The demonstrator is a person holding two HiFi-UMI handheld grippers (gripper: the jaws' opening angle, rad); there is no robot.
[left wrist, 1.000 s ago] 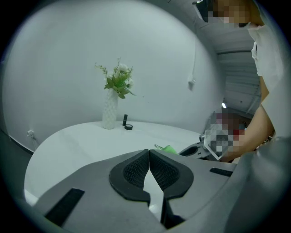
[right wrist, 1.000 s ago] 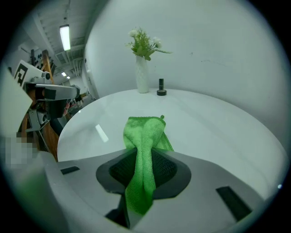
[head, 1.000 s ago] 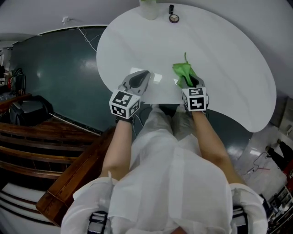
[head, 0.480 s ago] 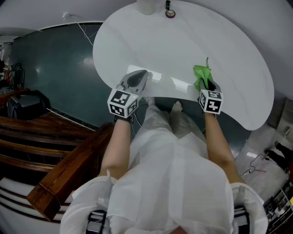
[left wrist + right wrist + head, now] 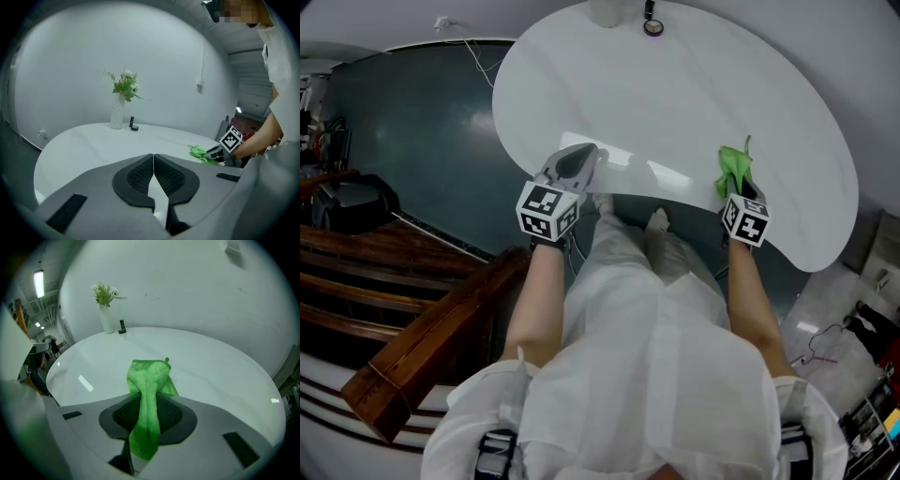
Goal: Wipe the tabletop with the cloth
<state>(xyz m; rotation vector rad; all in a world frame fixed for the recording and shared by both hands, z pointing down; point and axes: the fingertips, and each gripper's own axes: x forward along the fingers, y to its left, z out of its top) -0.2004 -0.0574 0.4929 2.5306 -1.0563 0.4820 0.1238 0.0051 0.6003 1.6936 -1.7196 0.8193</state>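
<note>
Wiping at the table's edge: the right gripper (image 5: 738, 194), jaws clamped on a green microfibre cloth (image 5: 733, 167), is at the near right rim of a white rounded table (image 5: 675, 84). The cloth runs lengthwise between the jaws and fans out straight ahead of them. Its free end lies on the table, apparently flat to the surface. Most of the table stretches ahead and to the left, so the next stroke would likely sweep that way. The left gripper (image 5: 581, 159), jaws pressed together on nothing, is held at the near edge, well apart from the cloth. At the far rim a white vase (image 5: 117, 112) holds a sprig of flowers (image 5: 124, 86), with a small dark item (image 5: 133, 125) just beside it.
</note>
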